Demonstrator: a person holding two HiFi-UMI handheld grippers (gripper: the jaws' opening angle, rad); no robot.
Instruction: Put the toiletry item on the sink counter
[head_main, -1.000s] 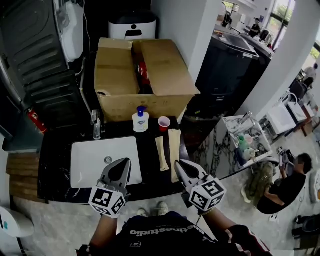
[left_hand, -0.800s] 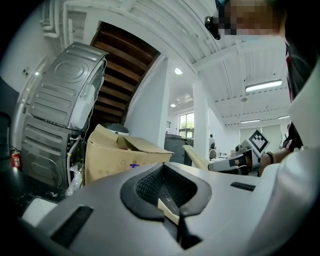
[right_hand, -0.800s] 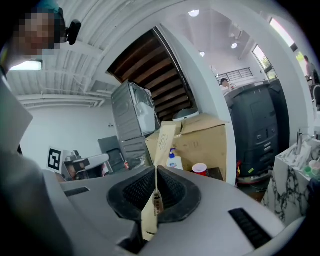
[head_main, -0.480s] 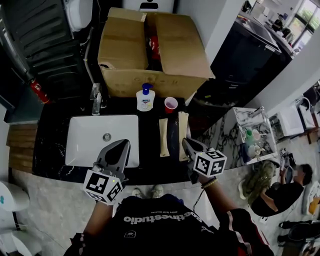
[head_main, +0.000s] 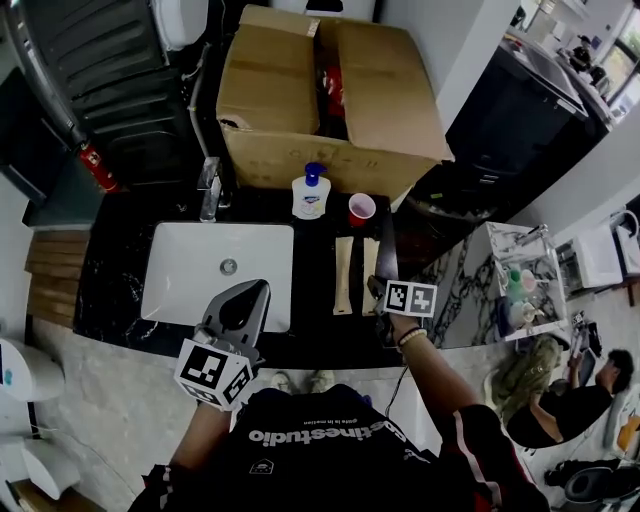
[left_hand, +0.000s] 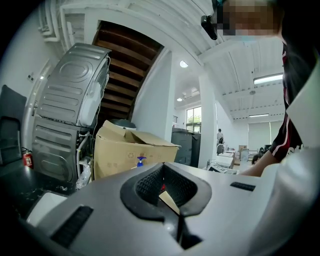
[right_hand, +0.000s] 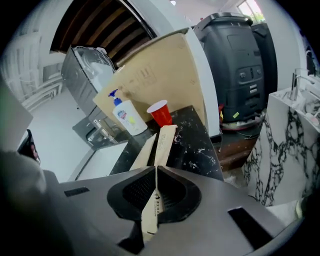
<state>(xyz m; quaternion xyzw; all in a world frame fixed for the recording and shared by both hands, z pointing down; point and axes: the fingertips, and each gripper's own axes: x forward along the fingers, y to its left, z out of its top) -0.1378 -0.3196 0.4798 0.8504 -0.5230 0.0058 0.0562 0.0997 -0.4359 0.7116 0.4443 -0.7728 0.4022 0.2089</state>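
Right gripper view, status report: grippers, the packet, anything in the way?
Left gripper shut, empty, by the sink. Right gripper shut on tan packet. Second packet and red cup close ahead.

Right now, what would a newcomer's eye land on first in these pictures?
The big open cardboard box behind the black counter, then the white sink basin set in it. At the counter's right, the right gripper has its fingers shut on a long tan packet.
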